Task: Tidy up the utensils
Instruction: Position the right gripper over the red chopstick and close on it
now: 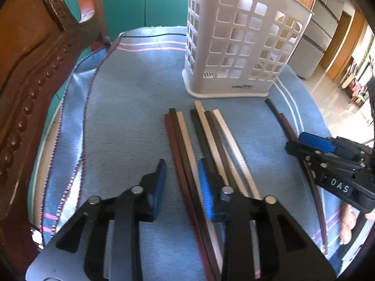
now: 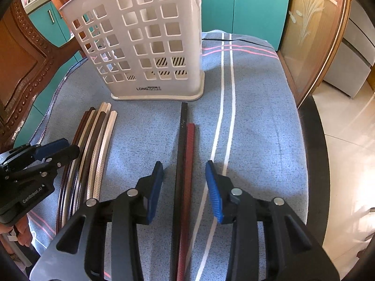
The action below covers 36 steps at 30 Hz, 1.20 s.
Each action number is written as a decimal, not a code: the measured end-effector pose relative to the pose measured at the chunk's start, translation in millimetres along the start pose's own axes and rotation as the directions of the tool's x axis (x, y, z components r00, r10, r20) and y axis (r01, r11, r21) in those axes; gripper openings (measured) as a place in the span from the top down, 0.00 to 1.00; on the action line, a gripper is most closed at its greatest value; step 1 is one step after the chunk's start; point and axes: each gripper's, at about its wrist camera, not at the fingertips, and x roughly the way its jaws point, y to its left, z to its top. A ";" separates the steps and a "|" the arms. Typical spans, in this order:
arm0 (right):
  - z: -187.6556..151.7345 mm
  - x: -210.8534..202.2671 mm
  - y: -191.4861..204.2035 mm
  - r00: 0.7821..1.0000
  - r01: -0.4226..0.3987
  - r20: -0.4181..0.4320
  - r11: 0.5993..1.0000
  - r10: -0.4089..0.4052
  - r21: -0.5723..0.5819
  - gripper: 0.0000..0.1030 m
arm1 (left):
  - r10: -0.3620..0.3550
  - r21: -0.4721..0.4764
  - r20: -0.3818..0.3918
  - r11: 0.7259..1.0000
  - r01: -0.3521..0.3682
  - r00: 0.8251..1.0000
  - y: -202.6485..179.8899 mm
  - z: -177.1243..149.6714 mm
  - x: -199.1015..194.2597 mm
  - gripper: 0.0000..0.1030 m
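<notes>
Several chopsticks (image 1: 199, 140), brown, black and cream, lie side by side on a blue cloth (image 1: 131, 107) before a white perforated utensil holder (image 1: 236, 46). My left gripper (image 1: 181, 171) is open, its jaws either side of the leftmost brown sticks. A separate black and red pair (image 2: 184, 164) lies to the right. My right gripper (image 2: 185, 171) is open with its jaws either side of that pair. The holder (image 2: 150, 42) and the chopstick bundle (image 2: 93, 145) also show in the right wrist view. Each gripper shows in the other's view, the right one (image 1: 311, 142) and the left one (image 2: 56, 149).
A carved wooden chair back (image 1: 35, 75) stands at the left of the table. Teal cabinets (image 2: 243, 4) are behind. A wooden glass-panel cabinet (image 2: 311, 37) stands at the right, with the table's dark edge (image 2: 314, 140) and tiled floor beyond.
</notes>
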 end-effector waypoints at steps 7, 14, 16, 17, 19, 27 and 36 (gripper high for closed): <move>1.8 -1.4 -3.2 1.000 -0.001 0.002 1.000 0.001 0.007 0.64 | -0.011 -0.040 0.010 0.999 0.011 1.000 7.3 0.4 -1.4 0.79; 2.6 -1.8 -3.3 1.000 -0.002 0.004 1.000 0.002 0.003 0.59 | 0.058 -0.021 0.013 0.998 -0.058 0.998 10.0 6.3 6.3 0.78; 2.4 -2.1 -3.1 1.000 -0.001 0.005 1.000 0.001 0.002 0.59 | 0.070 -0.027 0.008 0.997 -0.070 0.998 13.0 6.9 7.9 0.75; 2.4 -2.1 -3.5 1.000 0.000 0.005 1.000 0.000 0.001 0.59 | 0.069 -0.031 0.007 0.997 -0.069 0.998 11.7 6.1 7.0 0.75; 2.3 -2.1 -4.1 1.000 0.000 0.005 1.000 0.000 0.003 0.59 | 0.078 -0.021 -0.008 0.997 -0.078 0.997 11.1 5.7 10.7 0.75; 1.7 1.6 2.7 0.999 0.051 0.006 0.998 -0.051 -0.031 0.59 | 0.111 -0.007 -0.007 0.994 -0.111 0.994 2.8 11.4 16.4 0.75; 5.8 -5.1 -2.8 0.995 0.080 0.053 0.997 -0.081 0.005 0.59 | 0.103 -0.006 -0.012 0.995 -0.103 0.995 0.9 14.9 19.5 0.75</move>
